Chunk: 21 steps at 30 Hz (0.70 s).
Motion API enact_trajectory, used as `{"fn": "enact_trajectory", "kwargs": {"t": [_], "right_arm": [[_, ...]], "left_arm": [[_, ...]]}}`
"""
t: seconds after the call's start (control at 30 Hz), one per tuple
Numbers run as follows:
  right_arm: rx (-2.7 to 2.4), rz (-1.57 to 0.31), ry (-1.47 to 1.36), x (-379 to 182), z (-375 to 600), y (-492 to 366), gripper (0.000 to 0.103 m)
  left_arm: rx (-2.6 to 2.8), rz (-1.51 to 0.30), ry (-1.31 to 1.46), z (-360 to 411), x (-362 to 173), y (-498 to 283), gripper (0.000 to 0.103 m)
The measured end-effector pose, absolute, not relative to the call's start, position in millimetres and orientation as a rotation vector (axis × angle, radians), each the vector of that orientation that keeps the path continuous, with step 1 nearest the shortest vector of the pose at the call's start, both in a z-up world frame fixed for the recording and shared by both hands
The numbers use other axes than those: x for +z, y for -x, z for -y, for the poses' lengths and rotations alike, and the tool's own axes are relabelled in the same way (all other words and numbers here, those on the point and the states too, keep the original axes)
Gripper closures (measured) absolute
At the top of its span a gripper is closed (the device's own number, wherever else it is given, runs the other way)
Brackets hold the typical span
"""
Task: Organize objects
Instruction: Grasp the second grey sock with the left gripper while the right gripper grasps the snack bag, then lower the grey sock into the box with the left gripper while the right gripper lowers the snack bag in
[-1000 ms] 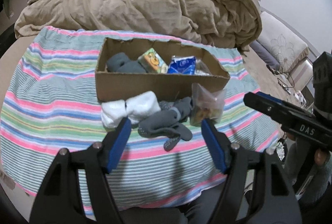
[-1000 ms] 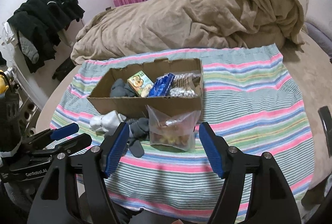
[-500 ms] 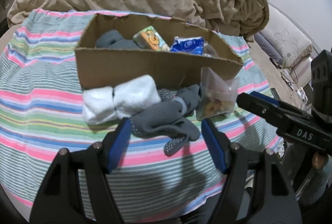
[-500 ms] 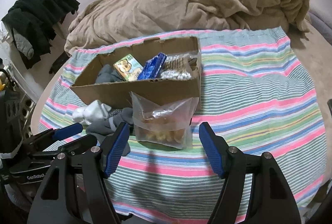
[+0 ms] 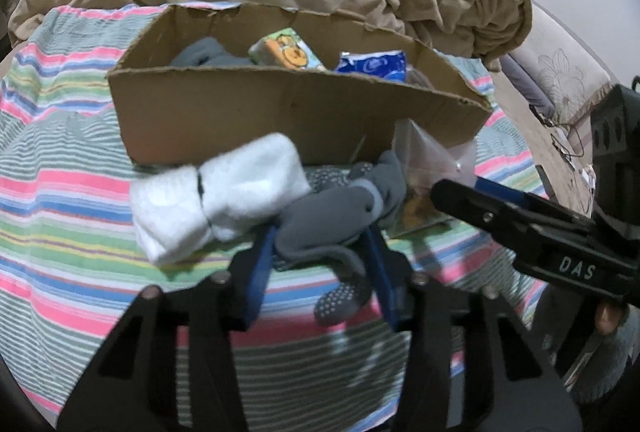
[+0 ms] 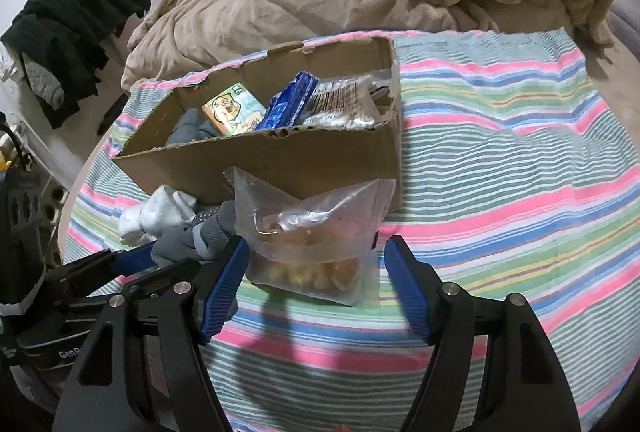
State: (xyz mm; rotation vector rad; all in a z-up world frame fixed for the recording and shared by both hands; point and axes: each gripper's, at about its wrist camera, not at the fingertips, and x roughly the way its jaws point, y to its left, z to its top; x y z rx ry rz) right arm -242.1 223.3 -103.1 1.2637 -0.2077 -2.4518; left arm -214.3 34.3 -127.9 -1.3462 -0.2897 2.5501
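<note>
Left gripper (image 5: 320, 252) low, level, its 2 blue pads clamped on the grey knit sock (image 5: 332, 220) (grip dots on sole). Right gripper (image 6: 316, 284) spread wide around the clear crinkled snack bag (image 6: 312, 232), not gripping. White fluffy sock roll (image 5: 216, 191) beside. Behind: corrugated cardboard box (image 5: 256, 115) on striped cloth (image 6: 500, 171).

left gripper (image 5: 322, 252): black angular arms, blue ribbed pads (image 5: 260, 272) inside, round silver screws at the joints
right gripper (image 6: 316, 284): same black frame, blue ridged pads (image 6: 226, 282), silver screw heads on each arm
markings: white "DAS" on the right gripper's side, partial white "Gen" on the left gripper's body
skin: fingertip (image 5: 606, 318) showing under the right gripper's black body
</note>
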Motion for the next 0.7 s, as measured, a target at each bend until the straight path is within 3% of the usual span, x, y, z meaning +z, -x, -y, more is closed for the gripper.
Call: {"fn": "enact_trajectory", "kwargs": {"t": [0.17, 0.23, 0.33, 0.7], "right_arm": [[-2.44, 0.206, -1.267, -107, -219, 242, 0.029], [-2.431, 0.229, -1.27, -108, -222, 241, 0.04], [-2.442, 0.228, -1.271, -105, -225, 237, 0.045], [-2.494, 0.264, -1.229, -84, -244, 217, 0.046]], "left_arm": [[2.534, 0.252, 1.323, -45, -123, 207, 0.068], [2.529, 0.242, 1.313, -49, -120, 204, 0.069], [2.522, 0.241, 1.302, -52, -117, 199, 0.072], [2.544, 0.259, 1.248, -48, -94, 183, 0.076]]}}
